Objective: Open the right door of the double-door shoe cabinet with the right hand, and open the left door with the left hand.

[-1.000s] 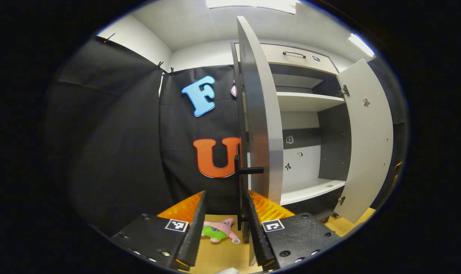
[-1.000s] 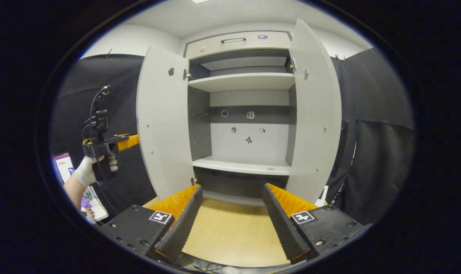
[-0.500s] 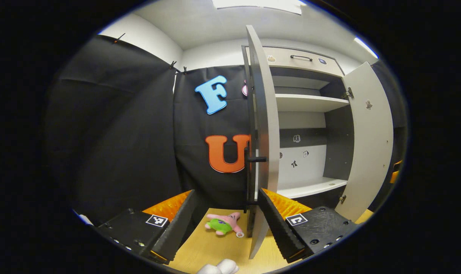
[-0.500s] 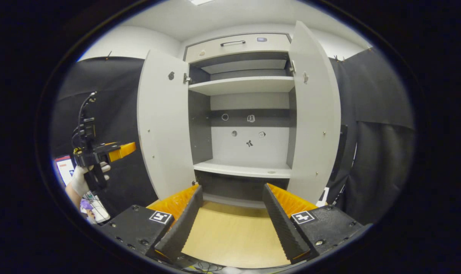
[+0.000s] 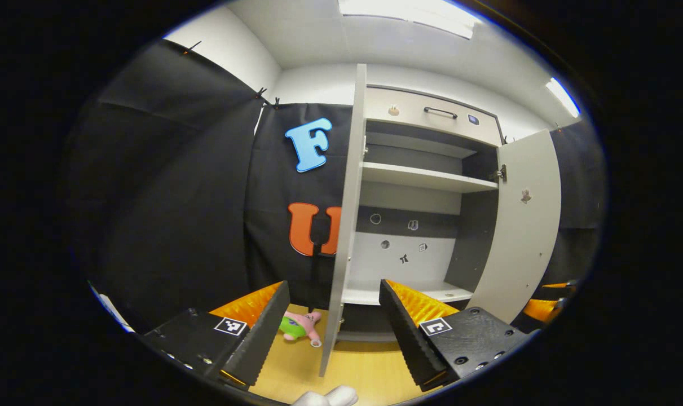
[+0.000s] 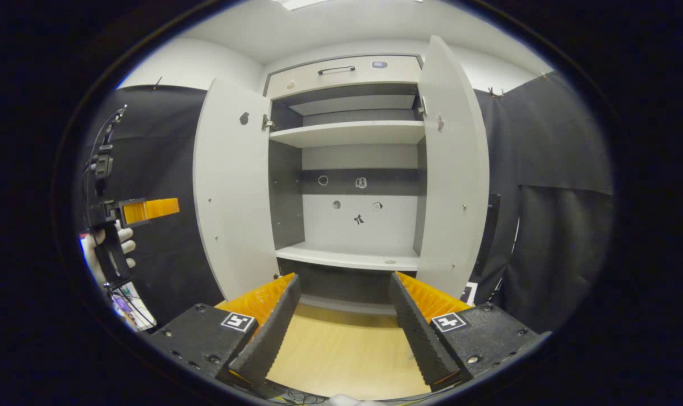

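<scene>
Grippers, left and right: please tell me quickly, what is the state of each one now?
Left gripper: open, holding nothing; the left door edge stands ahead between its fingers, untouched.
Right gripper: open, holding nothing.

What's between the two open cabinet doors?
In the right gripper view, the cabinet's open inside lies between the left door and right door: two pale shelves with nothing on them, small stickers on the back.
</scene>
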The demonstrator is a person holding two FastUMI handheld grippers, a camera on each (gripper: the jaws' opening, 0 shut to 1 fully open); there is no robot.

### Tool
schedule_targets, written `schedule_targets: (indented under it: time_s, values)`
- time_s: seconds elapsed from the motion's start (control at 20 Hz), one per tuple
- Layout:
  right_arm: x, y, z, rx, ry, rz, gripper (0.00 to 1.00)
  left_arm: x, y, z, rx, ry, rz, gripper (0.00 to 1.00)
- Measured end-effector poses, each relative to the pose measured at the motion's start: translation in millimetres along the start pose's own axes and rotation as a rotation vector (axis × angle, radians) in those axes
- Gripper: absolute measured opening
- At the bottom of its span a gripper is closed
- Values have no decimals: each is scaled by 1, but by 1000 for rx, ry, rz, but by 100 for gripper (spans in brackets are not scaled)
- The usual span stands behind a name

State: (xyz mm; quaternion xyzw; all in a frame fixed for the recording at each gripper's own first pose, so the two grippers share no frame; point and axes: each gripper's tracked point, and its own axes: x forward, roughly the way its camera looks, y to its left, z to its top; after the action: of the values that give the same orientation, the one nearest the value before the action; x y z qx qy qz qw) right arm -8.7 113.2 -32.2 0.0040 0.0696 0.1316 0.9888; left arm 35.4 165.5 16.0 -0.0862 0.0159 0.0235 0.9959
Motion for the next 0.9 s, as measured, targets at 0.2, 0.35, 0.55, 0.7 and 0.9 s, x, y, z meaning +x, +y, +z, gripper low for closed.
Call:
schedule_targets:
  time_s: [0.2,0.35,0.55,0.7,0.9]
  values:
    - [0,-16,2,5,-5,-37,99,-9,-35,2,46,-18,-27,95]
    - [0,-27,2,12,-8,-66,99,-9,-60,-6,65,-15,-34,95]
    - [-2,-40,-1,33,-10,-107,97,-14,-97,-29,113,0,-58,95]
    - [-4,-47,-4,39,-10,-130,97,-16,-119,-49,113,25,-87,95]
    - [-6,-51,-7,43,-7,-146,97,-21,-134,-65,141,42,-102,95]
